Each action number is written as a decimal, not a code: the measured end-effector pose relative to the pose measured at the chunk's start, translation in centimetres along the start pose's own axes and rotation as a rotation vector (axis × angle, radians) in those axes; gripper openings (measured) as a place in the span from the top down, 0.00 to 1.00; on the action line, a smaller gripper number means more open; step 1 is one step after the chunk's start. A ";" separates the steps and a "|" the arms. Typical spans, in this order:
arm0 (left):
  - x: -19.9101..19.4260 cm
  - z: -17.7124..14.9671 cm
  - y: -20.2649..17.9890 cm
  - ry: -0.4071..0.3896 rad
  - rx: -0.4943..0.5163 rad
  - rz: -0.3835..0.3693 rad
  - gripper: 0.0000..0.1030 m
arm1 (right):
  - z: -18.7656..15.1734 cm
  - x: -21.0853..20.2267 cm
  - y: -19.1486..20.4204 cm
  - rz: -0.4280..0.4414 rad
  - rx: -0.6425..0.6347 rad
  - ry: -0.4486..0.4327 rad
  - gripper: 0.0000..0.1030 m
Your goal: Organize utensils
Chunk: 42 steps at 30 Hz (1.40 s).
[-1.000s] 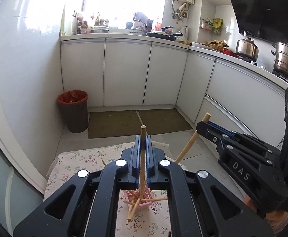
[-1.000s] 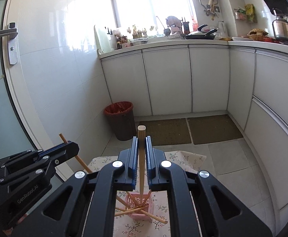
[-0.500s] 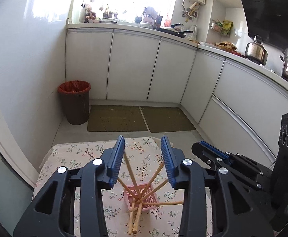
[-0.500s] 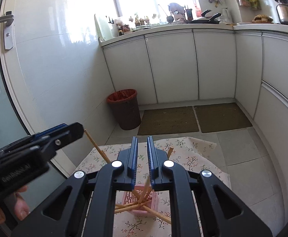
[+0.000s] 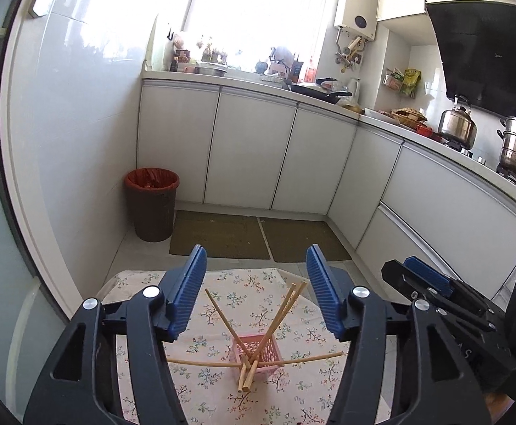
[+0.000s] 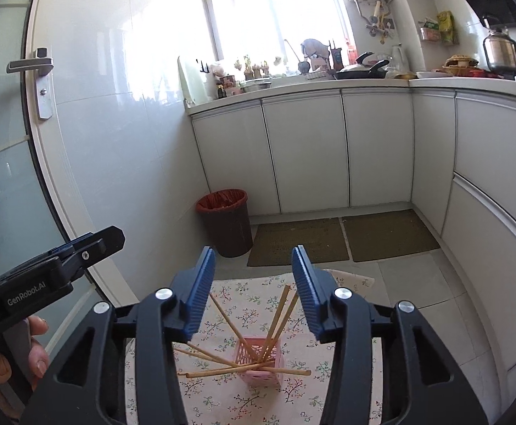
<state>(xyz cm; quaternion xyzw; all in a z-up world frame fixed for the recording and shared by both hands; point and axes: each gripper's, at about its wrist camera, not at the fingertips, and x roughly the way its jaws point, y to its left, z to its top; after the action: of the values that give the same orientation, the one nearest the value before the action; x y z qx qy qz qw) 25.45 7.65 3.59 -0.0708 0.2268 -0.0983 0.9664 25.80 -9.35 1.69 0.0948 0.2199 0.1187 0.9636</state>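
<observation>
A small pink basket (image 5: 258, 352) stands on a floral-cloth table (image 5: 219, 393). Several wooden chopsticks (image 5: 282, 310) stick out of it at splayed angles, some lying nearly flat across its rim. My left gripper (image 5: 256, 290) is open and empty, high above the basket. My right gripper (image 6: 253, 285) is also open and empty above the same basket (image 6: 259, 363) and chopsticks (image 6: 275, 318). The right gripper also shows at the right of the left wrist view (image 5: 424, 279), and the left gripper at the left of the right wrist view (image 6: 80, 244).
A brown bin with a red liner (image 5: 151, 209) stands on the floor by the white wall. White kitchen cabinets (image 5: 282, 156) run along the back and right. Two dark floor mats (image 5: 258, 237) lie beyond the table. A glass door (image 6: 6, 163) is at the left.
Both grippers let go of a chopstick each and opened wide. The chopsticks dropped into the pink basket. Both grippers rose and drew back from it.
</observation>
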 end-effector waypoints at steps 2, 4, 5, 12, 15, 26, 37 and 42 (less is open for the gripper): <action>-1.1 0.1 0.1 -0.009 -0.003 0.005 0.45 | 0.1 -0.9 0.3 0.007 0.000 -0.008 0.46; -1.9 0.2 0.5 -0.018 -0.014 0.010 0.41 | 0.1 -1.9 0.5 0.009 0.003 -0.021 0.37; -2.3 0.2 0.8 -0.022 -0.023 0.010 0.39 | 0.1 -2.3 0.6 0.006 0.005 -0.030 0.32; -3.2 -0.9 4.2 -0.004 -0.148 0.064 0.12 | -1.0 -4.5 -0.1 -0.017 0.057 -0.091 0.07; -1.5 -2.2 7.2 0.093 -0.249 0.121 0.07 | -2.7 -6.1 -1.1 -0.064 0.087 -0.126 0.06; 10.6 -15.7 20.3 0.737 -0.642 0.356 0.07 | -11.4 -7.3 -4.2 -0.200 -0.006 -0.018 0.06; 16.4 -23.1 25.3 0.861 -0.792 0.550 0.33 | -16.4 -4.4 -7.7 -0.164 0.094 0.180 0.06; 18.4 -23.3 24.1 0.831 -0.727 0.678 0.41 | -16.7 -3.9 -9.2 -0.168 0.125 0.201 0.06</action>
<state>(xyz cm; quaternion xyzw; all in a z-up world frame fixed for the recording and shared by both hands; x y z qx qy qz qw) 34.84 24.77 -29.28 -0.2740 0.6104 0.2760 0.6900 16.62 -16.97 -13.71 0.1233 0.3296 0.0326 0.9355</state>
